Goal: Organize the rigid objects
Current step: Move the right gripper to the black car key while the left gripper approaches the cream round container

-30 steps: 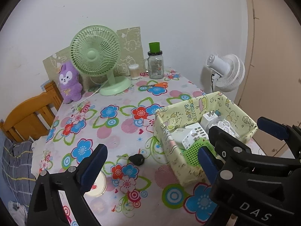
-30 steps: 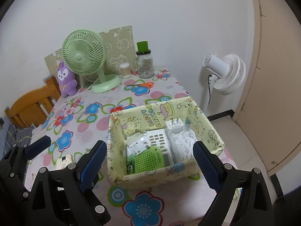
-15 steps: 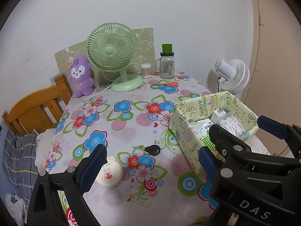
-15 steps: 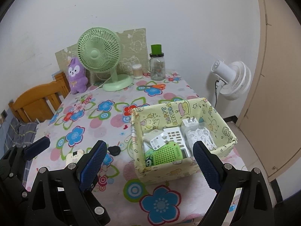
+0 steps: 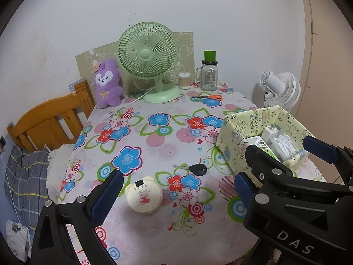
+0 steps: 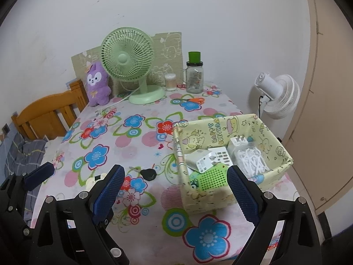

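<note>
A yellow cartoon-print basket (image 6: 222,128) (image 5: 238,130) stands on the right of the flowered table and holds white chargers (image 6: 217,155), a green perforated case (image 6: 210,176) and a bag of white pieces (image 6: 251,159). A black car key (image 5: 197,169) (image 6: 148,174) and a cream round bear-shaped case (image 5: 144,196) lie loose on the cloth left of the basket. My left gripper (image 5: 176,192) is open and empty, hovering above the cream case. My right gripper (image 6: 174,190) is open and empty, in front of the basket.
At the back stand a green desk fan (image 5: 150,59), a purple plush (image 5: 108,84), a glass jar with a green lid (image 5: 209,74), a small cotton-swab tub (image 5: 184,80) and orange scissors (image 5: 211,97). A wooden bed frame (image 5: 48,119) is left, a white fan (image 5: 280,90) right.
Both grippers have pulled back and shifted left from the basket. The cream case and the key have come into fuller view under the left gripper. Both grippers stay open.
</note>
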The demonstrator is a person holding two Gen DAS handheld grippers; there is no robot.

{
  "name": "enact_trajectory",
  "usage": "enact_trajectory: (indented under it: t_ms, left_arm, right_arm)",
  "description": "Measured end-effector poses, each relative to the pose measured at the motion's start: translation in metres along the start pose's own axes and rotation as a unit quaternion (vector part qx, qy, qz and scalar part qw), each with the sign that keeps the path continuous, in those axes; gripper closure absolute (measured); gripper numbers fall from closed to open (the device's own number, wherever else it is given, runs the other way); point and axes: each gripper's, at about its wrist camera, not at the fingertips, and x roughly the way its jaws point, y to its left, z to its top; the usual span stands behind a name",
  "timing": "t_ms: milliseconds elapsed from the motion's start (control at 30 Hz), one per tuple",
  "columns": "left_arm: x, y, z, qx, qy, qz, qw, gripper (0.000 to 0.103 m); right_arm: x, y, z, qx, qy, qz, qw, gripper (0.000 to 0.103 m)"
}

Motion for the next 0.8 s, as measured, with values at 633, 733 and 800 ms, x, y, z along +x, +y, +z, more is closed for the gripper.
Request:
enact_trajectory:
  t_ms: [633,733,800]
  left_arm:
    - [0.035,0.045,-0.021,-0.029,0.034,0.009,0.999,0.001]
    - [0.041,0.051,-0.025,-0.037,0.042,0.009,0.9984,0.001]
    - [0.046,0.056,-0.027,-0.041,0.048,0.01,0.998,0.001]
  right_arm:
    - [0.037,0.046,-0.012,-0.039,0.028,0.022,0.999,0.007]
    - [0.043,0.054,-0.013,-0.048,0.031,0.024,0.998,0.007]
    - [0.049,0.059,-0.015,-0.051,0.037,0.026,0.998,0.007]
